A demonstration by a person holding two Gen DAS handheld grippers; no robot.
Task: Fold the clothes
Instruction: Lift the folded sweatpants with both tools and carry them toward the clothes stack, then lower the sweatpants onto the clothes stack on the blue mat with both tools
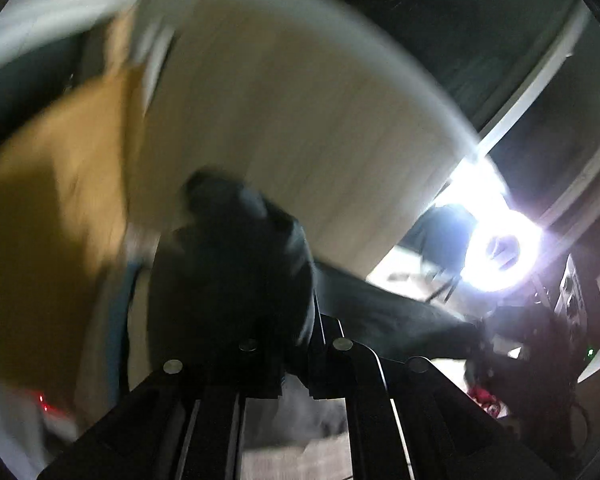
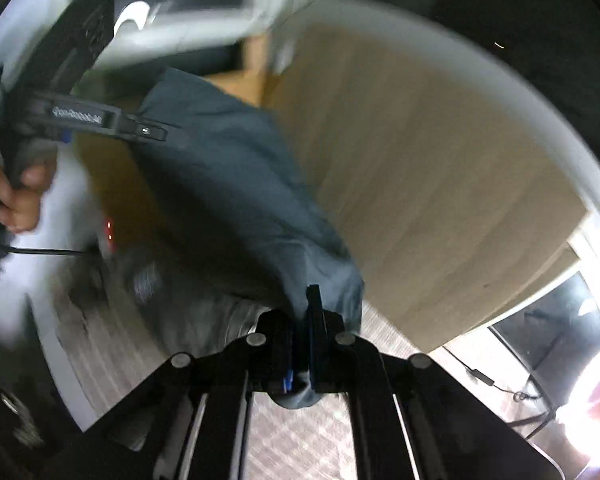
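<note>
Between my right gripper's (image 2: pixel 306 320) two fingers sits a pinch of the dark blue-grey garment (image 2: pixel 228 184), and I see the jaws closed tight on it, with a little tongue of cloth poking out behind the pads. From that pinch the garment runs up and to the left in the right wrist view, hanging as a slack, creased band off the near edge of the pale wooden table (image 2: pixel 440 168), over the patterned floor (image 2: pixel 292 440). At its far end I see my left gripper (image 2: pixel 156 133), black and pointing right, nipping the other corner, with the hand (image 2: pixel 18 196) wrapped round its grip at the left edge.

From the left wrist camera, the left gripper (image 1: pixel 296 340) is likewise closed down on the cloth, which bunches up dark and blurred straight in front of the fingers and hides their tips. A taut strip of it stretches right toward the right gripper (image 1: pixel 488 344). Beyond lies the table top, a tan cardboard box (image 1: pixel 52 208) at the left, and a glaring ring lamp (image 1: pixel 496 248) at the right.
</note>
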